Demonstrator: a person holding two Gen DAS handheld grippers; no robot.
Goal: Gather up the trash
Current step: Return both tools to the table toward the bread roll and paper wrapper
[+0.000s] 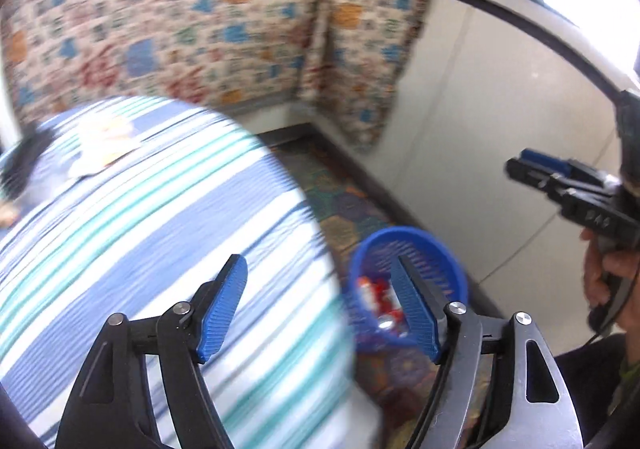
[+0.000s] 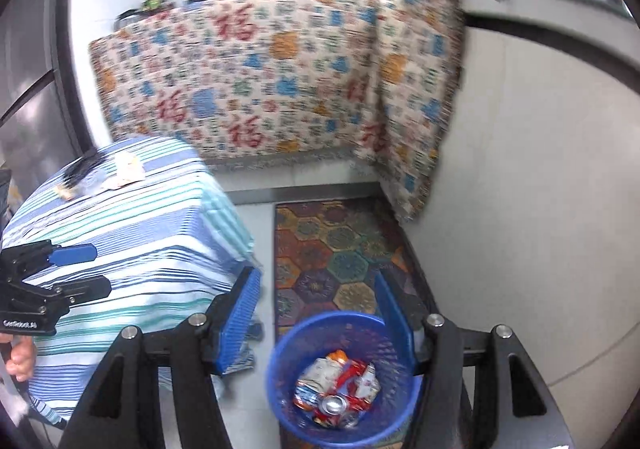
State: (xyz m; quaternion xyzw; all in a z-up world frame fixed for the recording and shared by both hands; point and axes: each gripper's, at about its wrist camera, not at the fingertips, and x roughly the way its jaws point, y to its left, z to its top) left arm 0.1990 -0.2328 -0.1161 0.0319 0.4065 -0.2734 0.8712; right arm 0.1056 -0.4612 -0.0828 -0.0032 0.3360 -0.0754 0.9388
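Trash [image 2: 340, 389]: wrappers and a can, lying in blue basket [image 2: 280, 361], lower centre. More scraps [image 2: 128, 169] on striped surface [image 2: 152, 241], upper left. Left gripper [image 1: 320, 305] and right gripper [image 2: 320, 313]: fingers parted, holding nothing. Advisable: approach scraps low, close squarely.

Blue basket [image 2: 344, 369] mouth open from above, wrappers and a can inside. Striped table [image 2: 132, 249] flanks it on the left, white cabinet wall [image 2: 520, 209] on the right; rug [image 2: 332, 245] strip between is bare.
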